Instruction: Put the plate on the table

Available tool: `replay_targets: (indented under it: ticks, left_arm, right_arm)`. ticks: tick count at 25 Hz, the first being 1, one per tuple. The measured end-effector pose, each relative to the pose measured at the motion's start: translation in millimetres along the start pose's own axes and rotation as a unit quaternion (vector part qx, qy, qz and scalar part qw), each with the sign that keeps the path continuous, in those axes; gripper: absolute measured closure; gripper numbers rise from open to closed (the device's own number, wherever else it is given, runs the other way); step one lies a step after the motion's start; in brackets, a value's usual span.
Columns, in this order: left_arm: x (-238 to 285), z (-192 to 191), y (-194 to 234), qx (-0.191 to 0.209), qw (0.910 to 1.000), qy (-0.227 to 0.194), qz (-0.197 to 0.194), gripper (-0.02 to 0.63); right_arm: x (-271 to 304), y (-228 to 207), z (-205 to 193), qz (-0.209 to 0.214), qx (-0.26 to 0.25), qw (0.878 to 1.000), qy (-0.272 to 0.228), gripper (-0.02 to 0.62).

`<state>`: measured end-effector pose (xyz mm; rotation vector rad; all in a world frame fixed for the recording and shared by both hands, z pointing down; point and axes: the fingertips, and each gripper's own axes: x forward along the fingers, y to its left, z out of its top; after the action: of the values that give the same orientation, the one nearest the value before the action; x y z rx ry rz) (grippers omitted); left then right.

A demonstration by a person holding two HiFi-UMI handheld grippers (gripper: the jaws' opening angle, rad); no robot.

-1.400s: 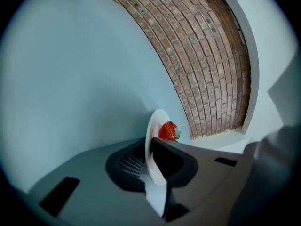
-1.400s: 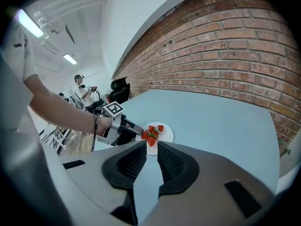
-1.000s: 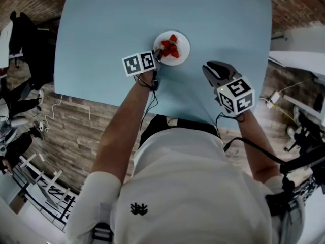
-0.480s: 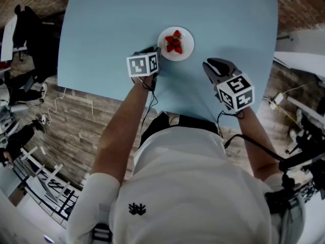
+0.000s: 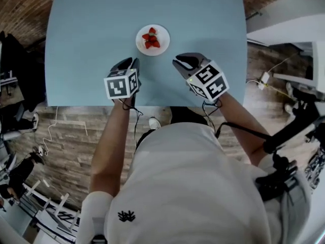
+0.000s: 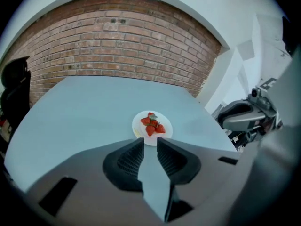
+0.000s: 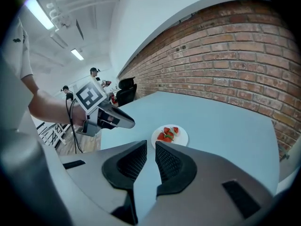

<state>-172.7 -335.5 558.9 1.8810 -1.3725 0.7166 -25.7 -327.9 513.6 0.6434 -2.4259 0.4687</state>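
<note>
A small white plate [image 5: 153, 39] with several strawberries rests on the light blue table [image 5: 86, 29], apart from both grippers. My left gripper [image 5: 130, 63] hovers a short way on the near side of the plate, its jaws a narrow slit apart with nothing between them. In the left gripper view the plate [image 6: 152, 126] lies just beyond the left gripper [image 6: 150, 144]. My right gripper [image 5: 183, 62] hangs to the plate's near right, its jaws also slightly apart and empty. The right gripper view shows the plate [image 7: 170, 135] ahead of the right gripper [image 7: 151, 147].
The table's near edge [image 5: 152, 105] runs just under both marker cubes. A brick wall [image 6: 117, 46] stands behind the table. A black chair [image 6: 14, 93] is at the table's far left. People [image 7: 94, 74] stand in the distance.
My left gripper was at the plate's rim a second ago; it has let go and drawn back toward me. The plate stays on the table. The right gripper has drawn back a little too.
</note>
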Motion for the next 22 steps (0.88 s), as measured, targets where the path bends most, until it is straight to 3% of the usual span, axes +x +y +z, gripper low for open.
replay_targets:
  ticks: [5,12,14,22]
  left_arm:
    - [-52.3,-21.4,-24.7,0.031,0.9985,-0.018,-0.04,0.602]
    - [-128.7,-52.5,-47.7,0.053,0.99,-0.051,-0.12,0.604]
    - [-153.6,-68.3,-51.2,0.059,0.9871,-0.059,-0.136,0.604]
    - [-230.6,-126.6,-52.0,0.076,0.9814,-0.079,-0.158,0.604]
  right_arm:
    - [-7.7,47.2,-7.7,-0.012,-0.01,1.0,0.0,0.535]
    - [-19.0,107.3,-9.9,-0.027,-0.025,0.999,-0.002,0.541]
    - [-24.8,130.4,-10.9,-0.037,-0.035,0.999,-0.006,0.578]
    - [-54.2,214.0,-19.0,-0.049,-0.054,0.997,-0.028,0.588]
